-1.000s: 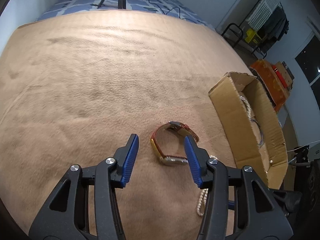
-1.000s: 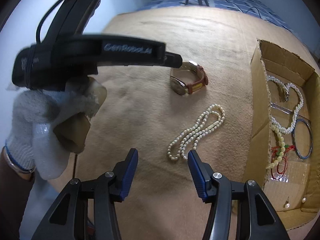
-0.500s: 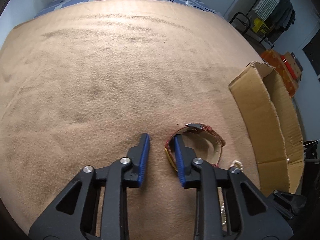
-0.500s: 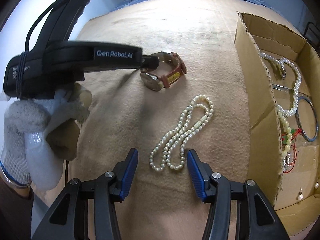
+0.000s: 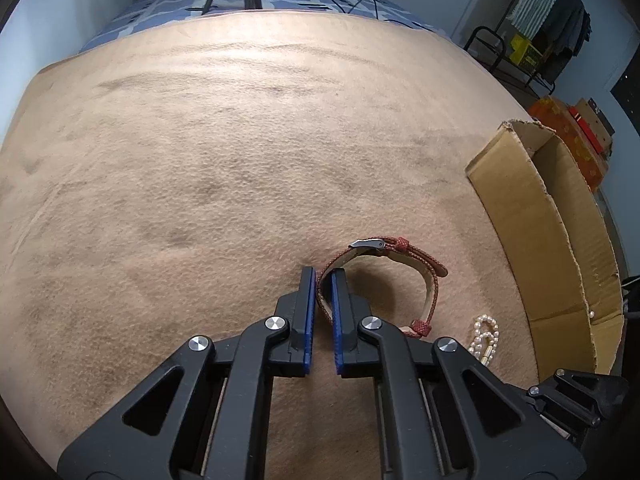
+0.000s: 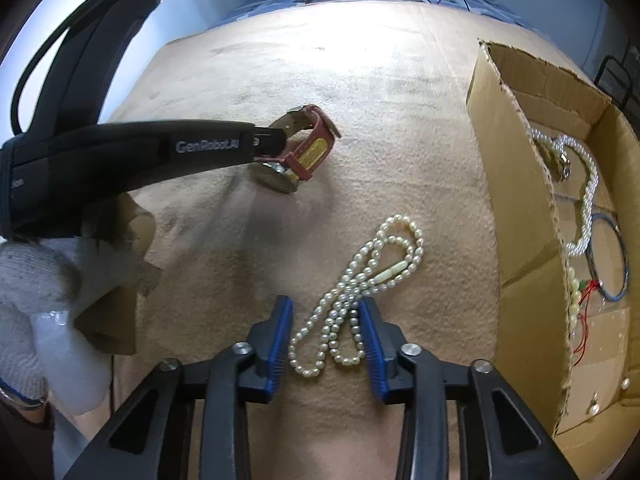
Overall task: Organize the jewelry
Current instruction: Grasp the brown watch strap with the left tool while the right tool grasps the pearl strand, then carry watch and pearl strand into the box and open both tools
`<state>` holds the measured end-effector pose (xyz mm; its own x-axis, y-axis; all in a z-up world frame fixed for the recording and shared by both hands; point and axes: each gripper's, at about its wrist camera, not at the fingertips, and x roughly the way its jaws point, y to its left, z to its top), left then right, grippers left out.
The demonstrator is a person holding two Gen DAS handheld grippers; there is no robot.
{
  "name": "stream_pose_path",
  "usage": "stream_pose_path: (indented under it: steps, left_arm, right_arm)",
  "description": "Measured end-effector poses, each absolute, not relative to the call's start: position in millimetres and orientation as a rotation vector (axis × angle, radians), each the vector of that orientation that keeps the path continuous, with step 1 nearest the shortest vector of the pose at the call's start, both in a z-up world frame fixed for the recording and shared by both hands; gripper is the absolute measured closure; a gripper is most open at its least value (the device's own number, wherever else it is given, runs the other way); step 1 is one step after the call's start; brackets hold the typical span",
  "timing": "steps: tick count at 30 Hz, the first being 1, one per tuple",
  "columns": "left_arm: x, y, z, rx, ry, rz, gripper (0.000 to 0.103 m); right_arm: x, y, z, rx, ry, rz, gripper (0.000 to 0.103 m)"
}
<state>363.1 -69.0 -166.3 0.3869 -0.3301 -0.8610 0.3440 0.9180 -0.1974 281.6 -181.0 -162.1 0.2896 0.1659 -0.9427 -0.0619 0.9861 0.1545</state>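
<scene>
Left wrist view shows the red-strapped wristwatch with a gold-rimmed case (image 5: 384, 276) lying on the tan fleece blanket (image 5: 200, 168), its strap pinched between the blue pads of the left gripper (image 5: 324, 292), whose jaws have just closed on it, likely so the watch can be carried to the open brown cardboard box (image 5: 532, 216) nearby. In the right wrist view, the looped white pearl necklace (image 6: 360, 280) lies on the blanket beside that box; the right gripper (image 6: 326, 332) straddles its near loops, jaws just narrowing but pads apparently not yet pressing. A gloved hand (image 6: 36, 292) holds the left tool.
</scene>
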Motion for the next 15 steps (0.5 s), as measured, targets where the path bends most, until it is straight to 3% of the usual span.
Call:
stream_pose_path:
  steps: [5, 15]
  left_arm:
    - [359.9, -51.4, -163.8, -0.019, 1.083, -0.401, 0.098]
    - [347.7, -22.3, -155.2, -0.063, 1.072, -0.346, 0.099]
  right_arm:
    - [276.8, -195.9, -161.9, 0.105, 1.252, 0.185, 0.097]
    - [249.4, -210.1, -143.8, 0.139, 1.220, 0.270, 0.098]
